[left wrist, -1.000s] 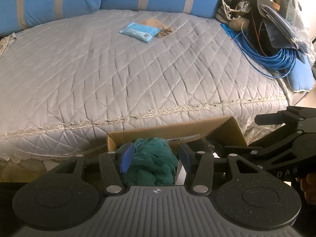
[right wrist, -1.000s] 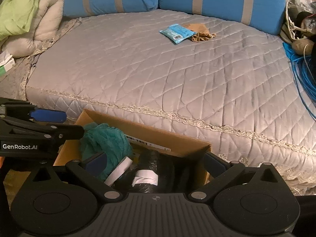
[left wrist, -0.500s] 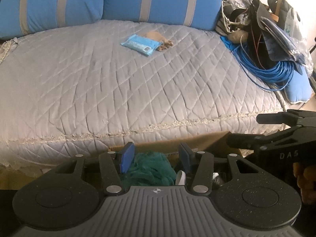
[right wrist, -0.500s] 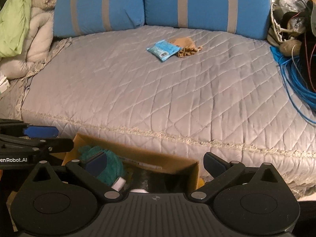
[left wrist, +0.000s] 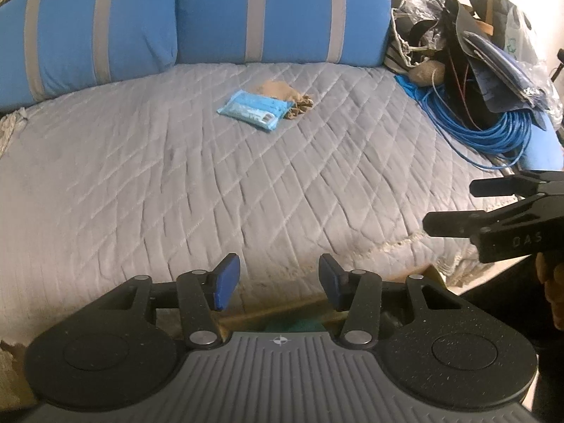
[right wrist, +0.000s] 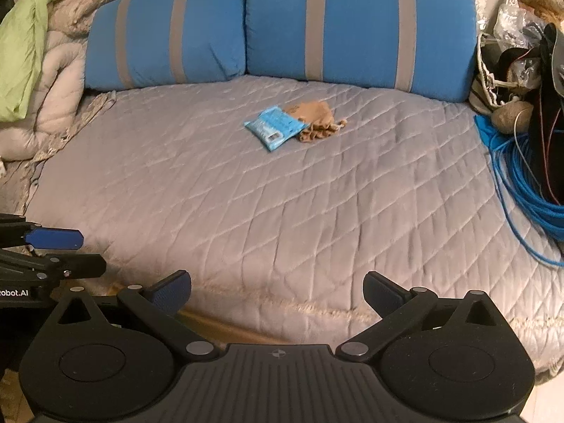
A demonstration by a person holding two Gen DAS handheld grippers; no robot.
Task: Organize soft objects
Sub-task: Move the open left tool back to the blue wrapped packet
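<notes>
1. At the far left of the bed, a crumpled pale-green and beige quilt [right wrist: 24,70] lay heaped against the two blue cushions with grey stripes [right wrist: 282,24] lining the back.
2. The left hand-held gripper [left wrist: 278,287] hung over the near edge of the grey quilted bedspread [left wrist: 176,176], its blue-padded jaws parted and holding nothing.
3. Just under it, a strip of brown cardboard box rim [left wrist: 275,312] and a sliver of teal mesh fabric [left wrist: 292,325] showed; the rest of the box was hidden by the gripper body.
4. Towards the middle of the bed, near the cushions, sat a flat light-blue plastic packet [right wrist: 275,127], and touching its right edge, partly tucked beneath it, a small tan cloth pouch [right wrist: 315,121] with a gathered mouth.
5. Both lay straight ahead and well apart from either gripper. The packet's long axis ran diagonally, from far left to near right in the left wrist view.
6. The right hand-held gripper [right wrist: 276,292] was spread wide and empty, also over the bed's near edge.
7. I judged neither gripper clearly nearer; the pair sat almost dead ahead of the right one, so a forward reach from there looked most direct.
8. At the far right, a coil of blue cable [left wrist: 493,134] and a pile of dark bags [left wrist: 476,42] crowded the bed's edge.
</notes>
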